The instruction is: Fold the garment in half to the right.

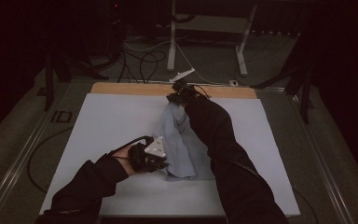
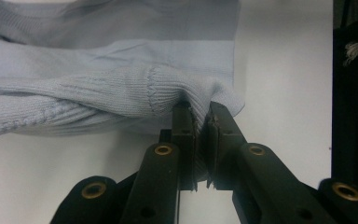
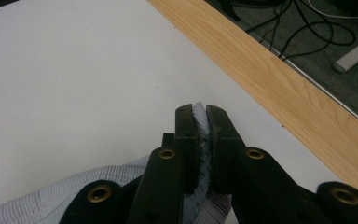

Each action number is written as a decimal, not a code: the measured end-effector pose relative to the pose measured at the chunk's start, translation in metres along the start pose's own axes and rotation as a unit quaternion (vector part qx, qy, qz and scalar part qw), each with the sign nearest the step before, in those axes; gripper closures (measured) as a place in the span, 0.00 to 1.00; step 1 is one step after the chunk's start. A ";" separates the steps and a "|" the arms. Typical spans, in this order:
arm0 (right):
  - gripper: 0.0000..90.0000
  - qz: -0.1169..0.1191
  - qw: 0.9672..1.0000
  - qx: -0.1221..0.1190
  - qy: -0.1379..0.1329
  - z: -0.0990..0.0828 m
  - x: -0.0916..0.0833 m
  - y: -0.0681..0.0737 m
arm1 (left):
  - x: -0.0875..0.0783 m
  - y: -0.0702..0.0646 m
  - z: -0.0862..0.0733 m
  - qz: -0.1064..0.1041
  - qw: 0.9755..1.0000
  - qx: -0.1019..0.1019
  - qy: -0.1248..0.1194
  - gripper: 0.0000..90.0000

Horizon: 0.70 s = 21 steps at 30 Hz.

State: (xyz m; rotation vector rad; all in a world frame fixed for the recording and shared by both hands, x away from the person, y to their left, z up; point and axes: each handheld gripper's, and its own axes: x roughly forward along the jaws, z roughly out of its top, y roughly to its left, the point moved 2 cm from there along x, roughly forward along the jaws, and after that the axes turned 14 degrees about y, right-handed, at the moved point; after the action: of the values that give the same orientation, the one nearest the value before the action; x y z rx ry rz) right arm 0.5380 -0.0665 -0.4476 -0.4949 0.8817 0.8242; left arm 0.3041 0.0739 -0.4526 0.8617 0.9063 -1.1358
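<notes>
High view: pale blue knit garment lying crumpled on the white table sheet, stretched from the near centre toward the far wooden edge; left gripper at the garment's near left corner, grey three-cornered plate on top, cable trailing; right gripper at the garment's far end, close to the wooden edge, dark sleeve lying across the cloth. Left gripper view: jaws nearly together, pinching a ribbed hem corner of the garment, cloth bunched in folds to the left, white sheet beneath. Right gripper view: jaws narrow, clamped on a fold of blue knit, striped lining cloth below, wooden edge just beyond, cables on the floor
</notes>
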 end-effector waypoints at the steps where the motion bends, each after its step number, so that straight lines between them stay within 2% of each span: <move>1: 0.94 0.002 1.000 0.004 -0.001 -0.001 -0.002 -0.001 | 0.000 0.000 0.002 -0.001 1.000 0.003 0.000 0.93; 12: 0.94 0.001 1.000 0.010 -0.006 -0.014 -0.012 -0.014 | 0.008 0.000 0.030 -0.004 1.000 0.028 0.004 0.93; 21: 0.94 0.003 1.000 0.022 -0.013 -0.030 -0.016 -0.026 | 0.018 -0.005 0.054 -0.002 0.998 0.059 0.014 0.93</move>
State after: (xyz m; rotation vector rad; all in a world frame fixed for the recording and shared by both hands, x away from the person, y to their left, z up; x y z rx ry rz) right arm 0.5386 -0.1100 -0.4497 -0.4425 0.8766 0.8142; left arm 0.3108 0.0171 -0.4489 0.9742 0.8708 -1.1933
